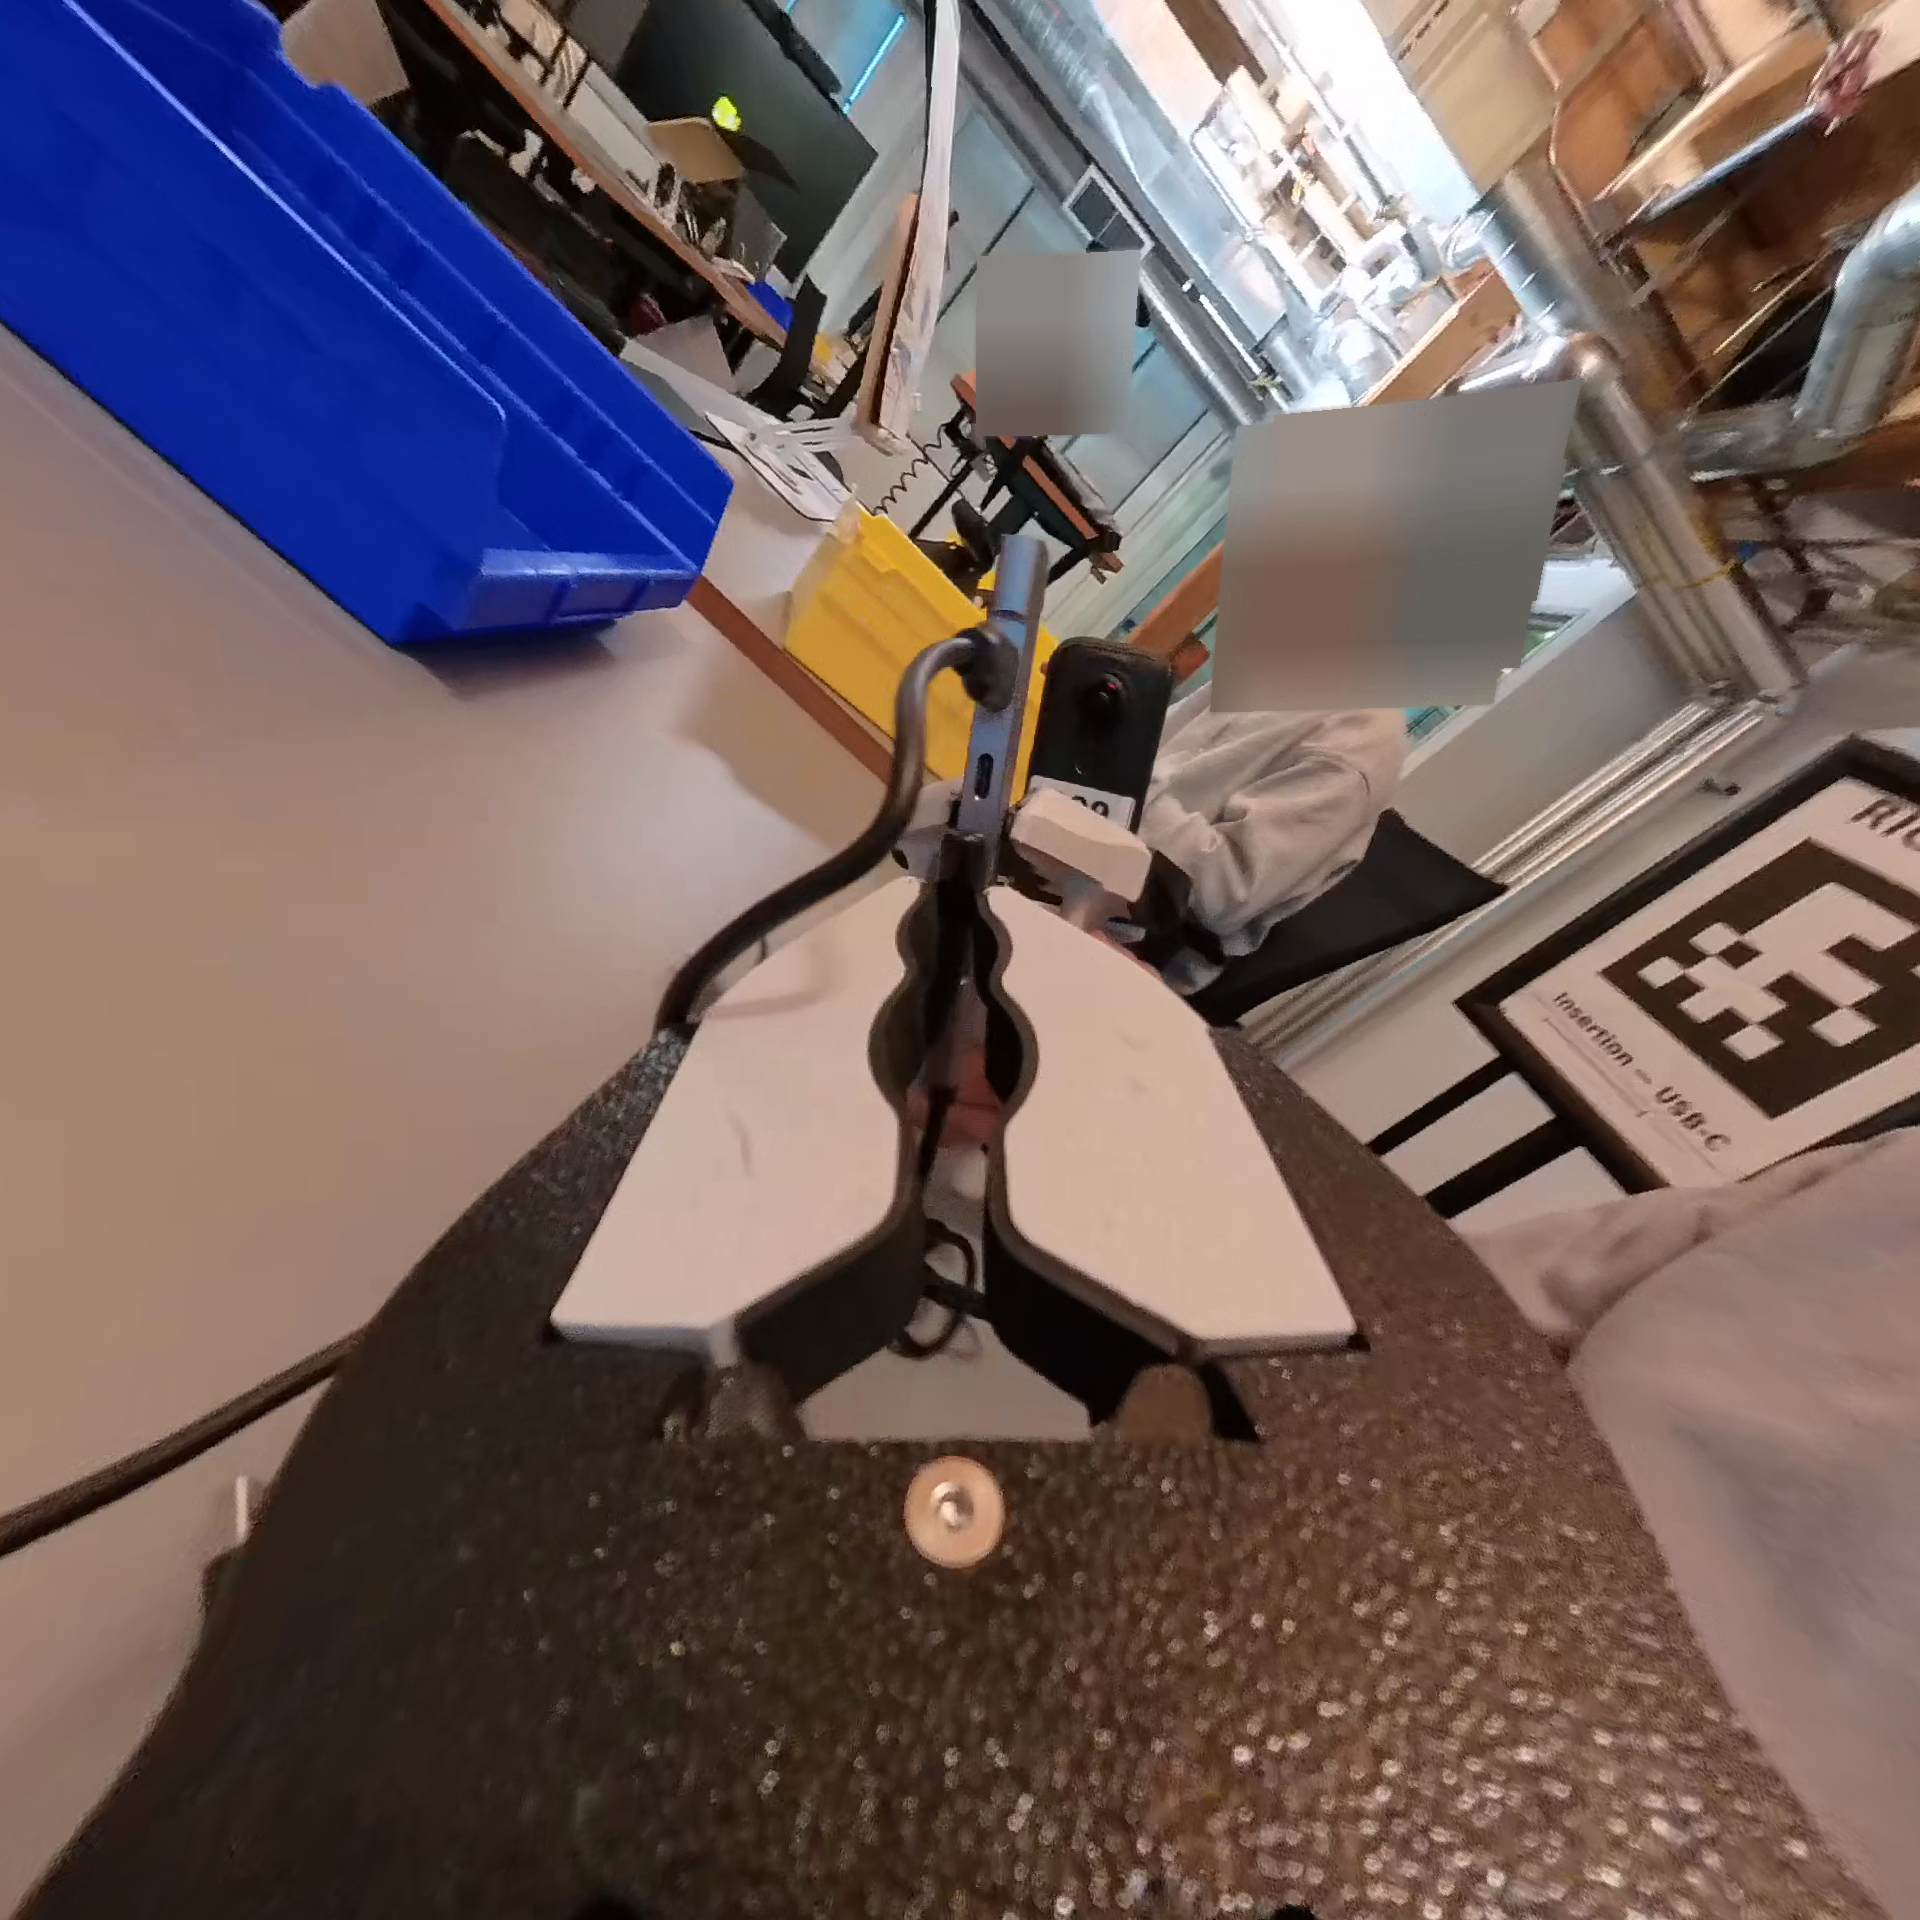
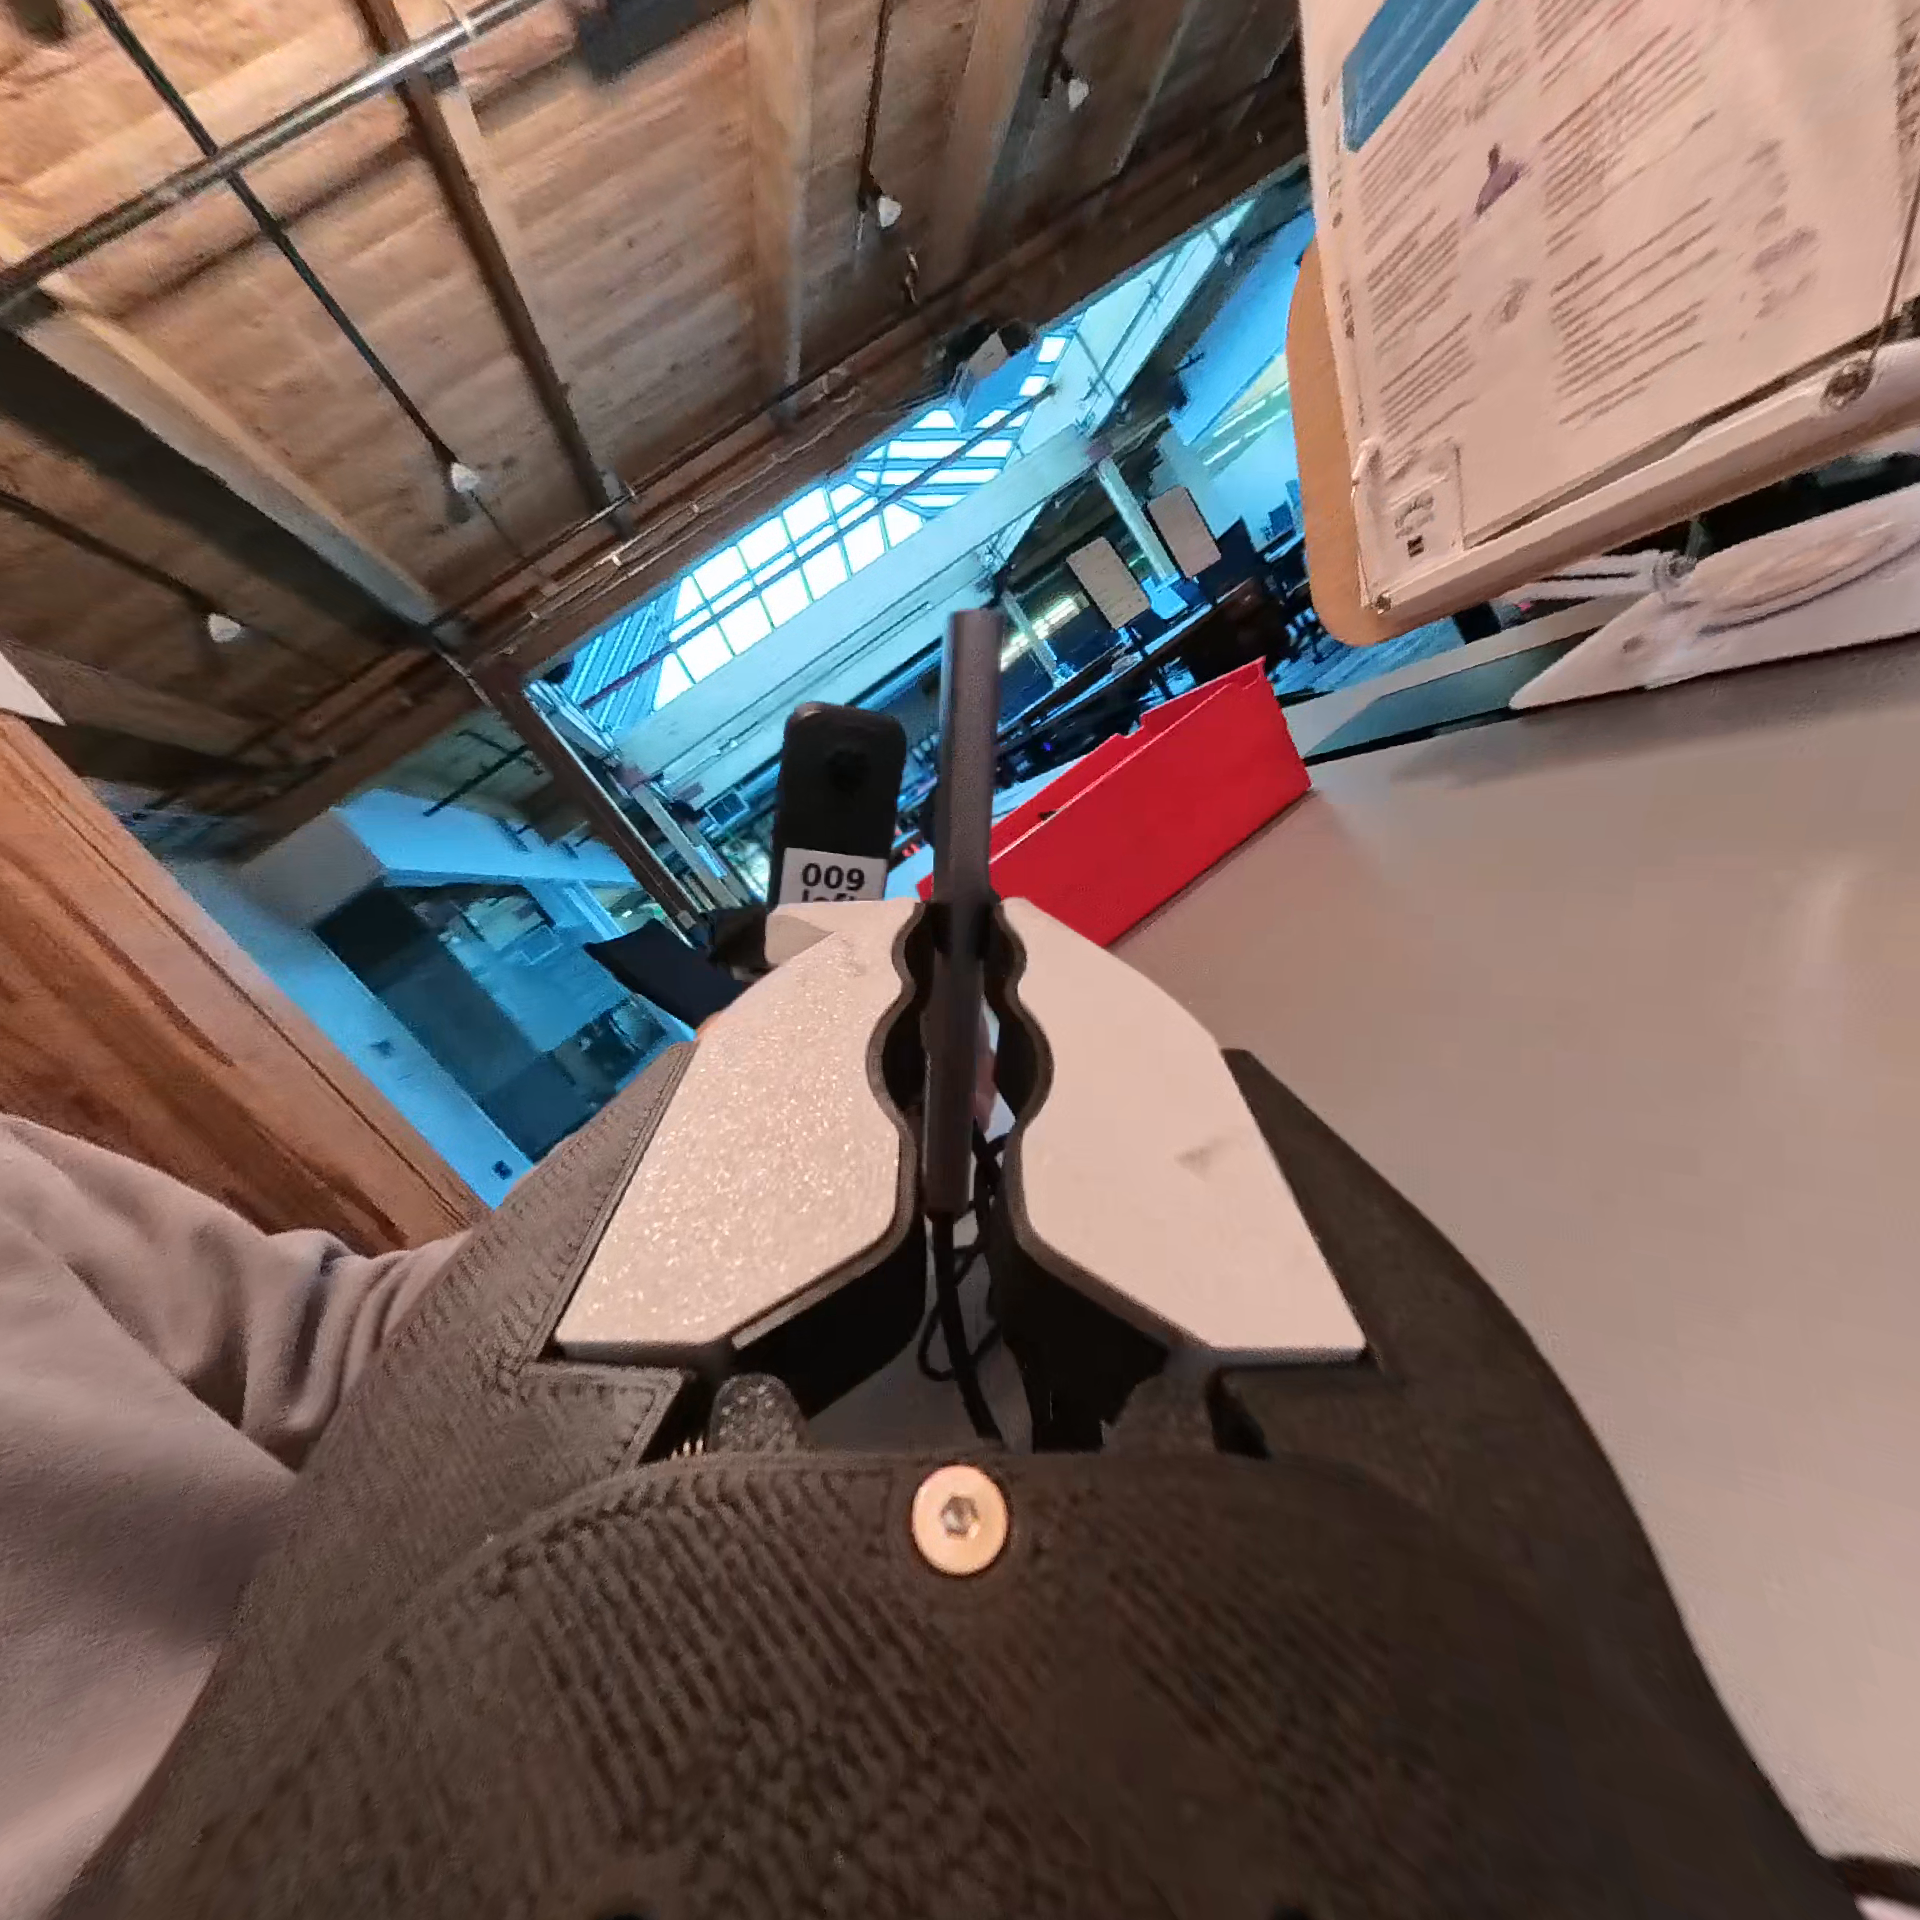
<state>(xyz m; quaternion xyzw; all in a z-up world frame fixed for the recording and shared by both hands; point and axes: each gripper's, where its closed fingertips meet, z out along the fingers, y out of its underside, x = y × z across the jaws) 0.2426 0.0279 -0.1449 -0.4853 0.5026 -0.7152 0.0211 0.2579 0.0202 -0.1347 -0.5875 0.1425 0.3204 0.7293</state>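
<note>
A thin grey slab-shaped hub [image 1: 1000,675] stands edge-on between my left gripper's [image 1: 961,906] white fingers [image 1: 790,1122], which are shut on it. A black cable [image 1: 800,914] is plugged into its left side and trails left over the grey table [image 1: 312,987]. The right gripper's fingertips [image 1: 1081,847] and its black camera [image 1: 1103,717] sit just beyond, against the hub. In the right wrist view the same hub [image 2: 961,831] is clamped edge-on in my right gripper [image 2: 961,920], with thin black cable [image 2: 961,1320] below. The left gripper's camera [image 2: 836,790] is just behind.
A blue bin [image 1: 312,364] lies on the table at left, a yellow bin [image 1: 873,623] past its edge. A framed black-and-white marker sign [image 1: 1714,987] is at right. A seated person's grey hoodie [image 1: 1268,810] is beyond. A red bin [image 2: 1143,810] and a clipboard with papers [image 2: 1610,291] show on the right. Left and right tips are no more than a few centimetres apart.
</note>
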